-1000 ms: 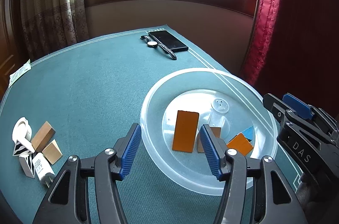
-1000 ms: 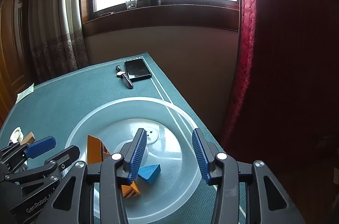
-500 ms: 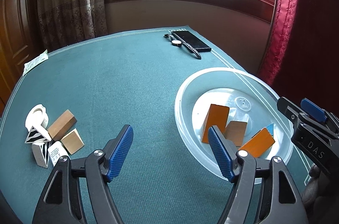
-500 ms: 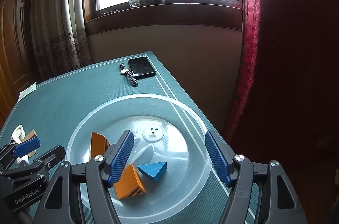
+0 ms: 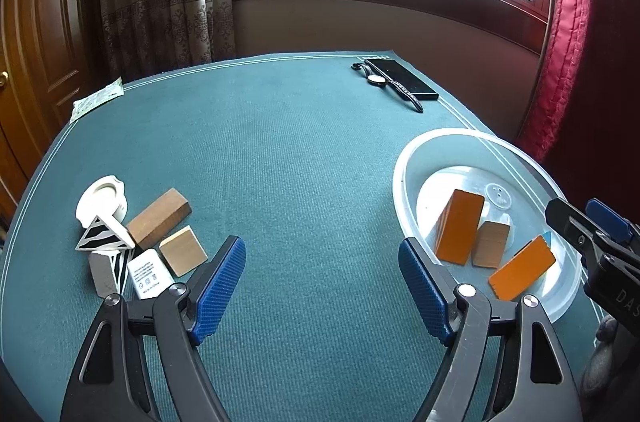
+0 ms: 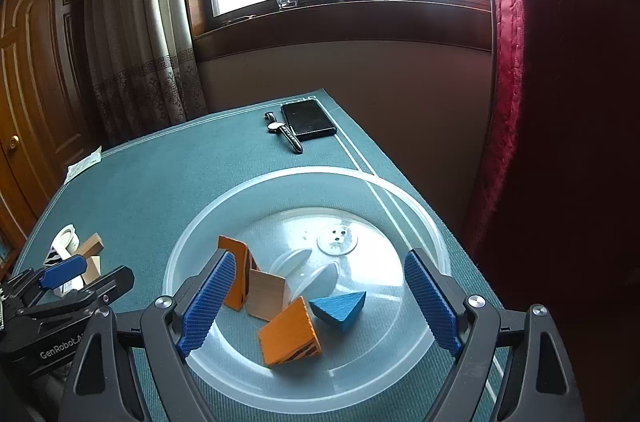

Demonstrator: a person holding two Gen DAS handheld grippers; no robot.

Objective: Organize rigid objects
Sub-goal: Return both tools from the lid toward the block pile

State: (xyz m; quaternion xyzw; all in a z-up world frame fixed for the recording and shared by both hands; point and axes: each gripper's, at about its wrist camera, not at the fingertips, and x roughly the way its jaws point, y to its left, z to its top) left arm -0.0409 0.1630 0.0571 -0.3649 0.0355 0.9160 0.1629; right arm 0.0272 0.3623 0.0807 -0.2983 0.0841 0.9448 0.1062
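A clear plastic bowl (image 6: 420,222) on the green table holds an upright orange block (image 6: 236,274), a tan wooden block (image 6: 266,296), a tilted orange block (image 6: 288,334) and a blue wedge (image 6: 340,306). My right gripper (image 6: 318,300) is open and empty over the bowl. My left gripper (image 5: 322,284) is open and empty above the table, left of the bowl (image 5: 404,190). At its left lies a pile: two wooden blocks (image 5: 160,218), a striped wedge (image 5: 102,234), a white charger (image 5: 150,278) and a white round piece (image 5: 102,200).
A black phone (image 5: 400,78) and a wristwatch (image 5: 384,84) lie at the table's far right corner. A paper slip (image 5: 96,98) lies at the far left edge. A red curtain (image 6: 508,62) hangs right of the table.
My left gripper has swung left away from the bowl and opened wider. My right gripper has opened wider and pulled back above the bowl.
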